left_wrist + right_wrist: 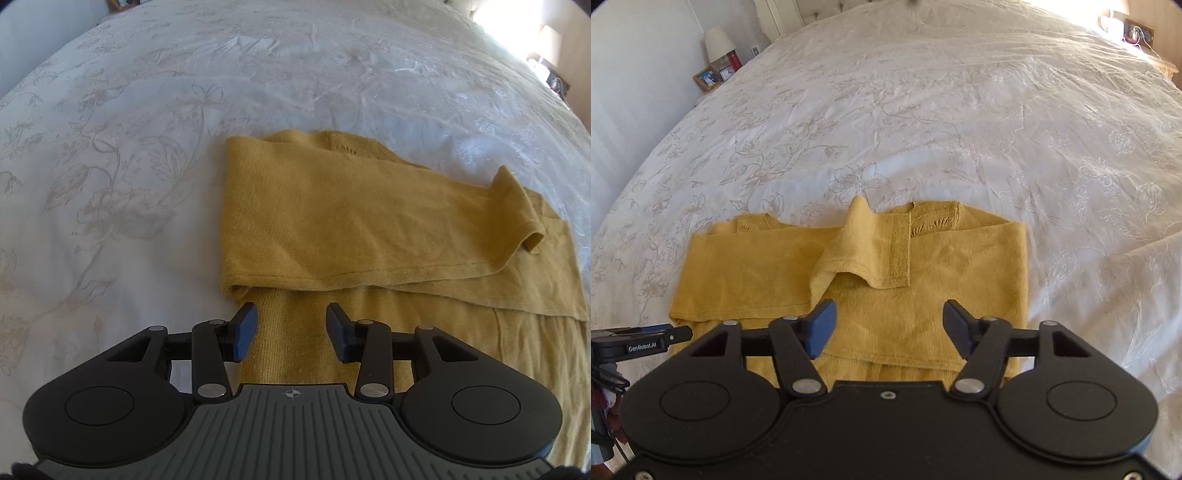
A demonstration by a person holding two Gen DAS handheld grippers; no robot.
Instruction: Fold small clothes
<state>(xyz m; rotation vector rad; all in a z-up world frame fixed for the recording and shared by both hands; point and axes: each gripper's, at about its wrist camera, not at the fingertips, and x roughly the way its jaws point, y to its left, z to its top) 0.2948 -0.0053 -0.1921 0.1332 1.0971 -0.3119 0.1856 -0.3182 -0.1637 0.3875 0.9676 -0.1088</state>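
A mustard-yellow knitted garment [923, 266] lies partly folded on the near part of a bed with a white bedspread [942, 110] embroidered with flowers. Its sleeves are laid across the body; one cuff [857, 258] stands up in a loose hump near the middle, and a button band [900, 251] runs beside it.

The left gripper [291, 326] hangs over the garment's near left edge, jaws apart with only fabric below them, nothing clamped. The right gripper [888, 328] hangs over the near middle of the garment, jaws apart and wider, also clamped on nothing. Part of the left gripper shows at the left edge of the right wrist view.

Far left of the bed stand a lamp [718, 42], a red bottle [735, 59] and a framed photo [708, 78]. Far right, in glare, is a bedside table [1156, 55] with small items. Nothing lies on the bedspread around the garment.
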